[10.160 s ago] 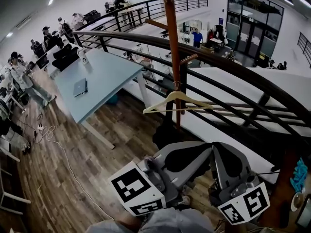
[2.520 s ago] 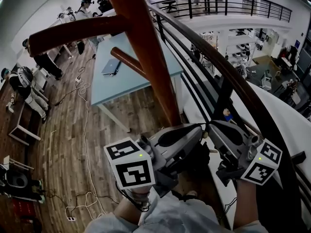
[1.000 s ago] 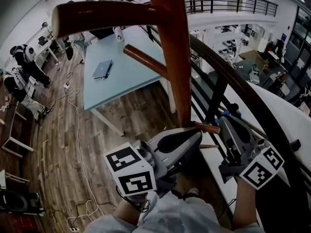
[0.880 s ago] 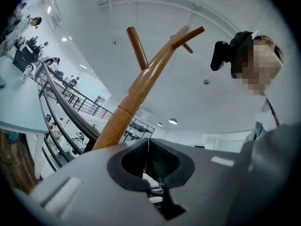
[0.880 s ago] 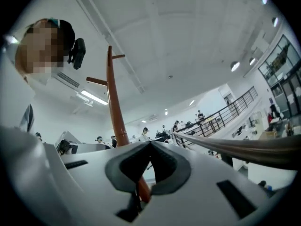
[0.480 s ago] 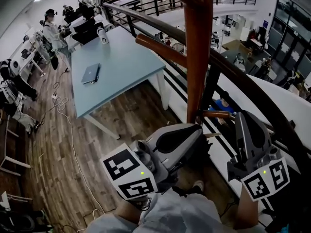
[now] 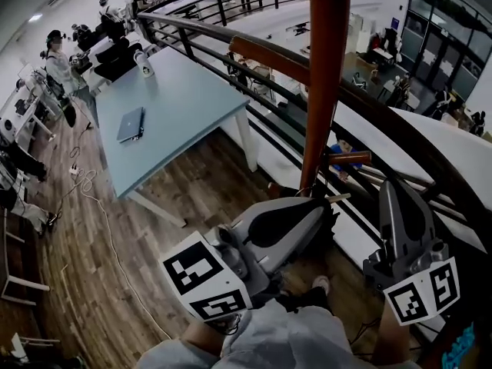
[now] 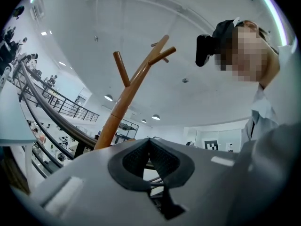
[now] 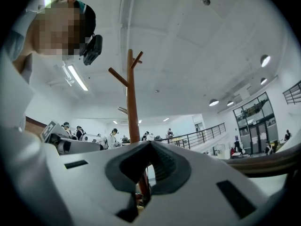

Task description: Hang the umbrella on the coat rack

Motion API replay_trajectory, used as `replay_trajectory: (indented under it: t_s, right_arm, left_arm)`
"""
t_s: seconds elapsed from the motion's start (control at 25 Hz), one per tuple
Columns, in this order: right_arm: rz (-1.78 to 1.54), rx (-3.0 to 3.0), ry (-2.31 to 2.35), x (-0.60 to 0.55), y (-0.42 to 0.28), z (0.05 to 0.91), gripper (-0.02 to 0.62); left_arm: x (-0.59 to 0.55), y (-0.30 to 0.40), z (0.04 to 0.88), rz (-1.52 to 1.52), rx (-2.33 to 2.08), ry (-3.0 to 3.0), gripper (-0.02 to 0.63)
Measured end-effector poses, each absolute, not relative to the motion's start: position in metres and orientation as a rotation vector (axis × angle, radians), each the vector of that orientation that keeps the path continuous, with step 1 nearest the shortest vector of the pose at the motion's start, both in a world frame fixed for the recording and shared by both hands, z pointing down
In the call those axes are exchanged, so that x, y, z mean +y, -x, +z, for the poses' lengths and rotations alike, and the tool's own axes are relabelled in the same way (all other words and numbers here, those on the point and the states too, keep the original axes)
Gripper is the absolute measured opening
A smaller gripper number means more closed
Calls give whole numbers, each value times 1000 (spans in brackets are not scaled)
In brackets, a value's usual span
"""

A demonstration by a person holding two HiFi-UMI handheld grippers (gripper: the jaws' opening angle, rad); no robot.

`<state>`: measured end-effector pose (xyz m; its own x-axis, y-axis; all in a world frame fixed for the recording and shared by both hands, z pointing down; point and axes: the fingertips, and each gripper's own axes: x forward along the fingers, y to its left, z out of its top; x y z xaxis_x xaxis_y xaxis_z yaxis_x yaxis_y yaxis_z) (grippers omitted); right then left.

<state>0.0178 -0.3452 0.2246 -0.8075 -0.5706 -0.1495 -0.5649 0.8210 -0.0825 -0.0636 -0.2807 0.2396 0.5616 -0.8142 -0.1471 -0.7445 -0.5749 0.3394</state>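
Both tongs are kept shut, and nothing is gripped in the left tongs (image 7: 319, 212) or the right tongs (image 7: 390, 187). The coat rack (image 7: 323, 75) is seen just ahead, standing straight up, nearest the left tongs. The umbrella is not seen in any view, so its place cannot be told.

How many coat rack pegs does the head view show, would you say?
2: a long peg pointing left off the pole, a short peg lower on its right. Higher ones may be out of frame.
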Motion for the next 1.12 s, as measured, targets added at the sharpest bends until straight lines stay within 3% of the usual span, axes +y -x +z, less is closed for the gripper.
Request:
replay_trajectory:
  t_s: [0.56, 1.12]
  right_arm:
    - [58, 2842, 1045, -302, -32, 231, -2]
    - [90, 2861, 877, -274, -47, 222, -2]
  left_arm:
    - [-264, 52, 244, -426, -1267, -2581, 6]
    - [-244, 20, 238, -370, -1422, -2545, 6]
